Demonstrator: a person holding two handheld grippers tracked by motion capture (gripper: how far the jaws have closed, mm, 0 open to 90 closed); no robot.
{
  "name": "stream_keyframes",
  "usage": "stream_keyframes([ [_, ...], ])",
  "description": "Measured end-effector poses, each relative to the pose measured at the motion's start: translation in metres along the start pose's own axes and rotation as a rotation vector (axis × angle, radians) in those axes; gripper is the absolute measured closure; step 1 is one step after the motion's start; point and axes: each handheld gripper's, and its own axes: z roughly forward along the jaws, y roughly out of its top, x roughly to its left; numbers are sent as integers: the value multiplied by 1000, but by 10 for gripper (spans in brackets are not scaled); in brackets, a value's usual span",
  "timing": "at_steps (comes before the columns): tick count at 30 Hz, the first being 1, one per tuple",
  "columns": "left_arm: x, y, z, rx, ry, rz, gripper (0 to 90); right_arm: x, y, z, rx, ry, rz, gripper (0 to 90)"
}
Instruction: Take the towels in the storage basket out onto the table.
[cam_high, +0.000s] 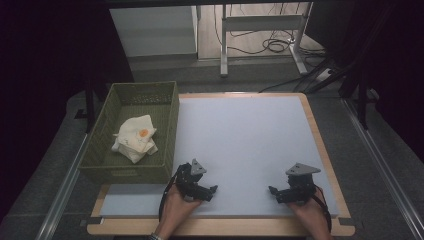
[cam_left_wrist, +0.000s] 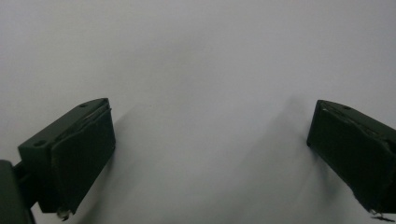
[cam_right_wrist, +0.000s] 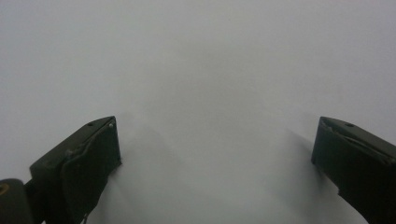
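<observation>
A folded white cloth (cam_high: 135, 138) with an orange mark lies inside the green basket (cam_high: 102, 167) at the table's left. My left gripper (cam_high: 212, 191) rests low on the pale mat (cam_high: 240, 135) near the front edge, just right of the basket's front corner. In the left gripper view the left gripper (cam_left_wrist: 212, 135) stands open over bare mat, with nothing between the jaws. My right gripper (cam_high: 272, 191) sits at the front right of the mat, pointing left. The right gripper view shows the right gripper (cam_right_wrist: 217, 147) open too, empty, with its jaws wide apart.
The wooden table edge (cam_high: 320, 145) frames the mat. Beyond the table stand a desk frame (cam_high: 260, 30) and loose cables (cam_high: 275, 46) on the floor. A dark pole (cam_high: 89, 107) stands left of the basket.
</observation>
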Motion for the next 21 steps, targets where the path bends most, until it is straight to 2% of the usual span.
stream_keyframes([
  [10, 0, 1, 0, 4, -11, 8, 3, 0, 0, 0, 0, 0, 0, 13],
  [12, 0, 2, 0, 0, -35, 17, 3, 0, 0, 0, 0, 0, 1, 13],
  [15, -1, 4, -2, -3, -81, 8, 10, 0, 0, 0, 0, 0, 1, 13],
  [21, -5, 10, -7, -16, -83, 40, 14, 0, 0, 0, 0, 0, 1, 13],
])
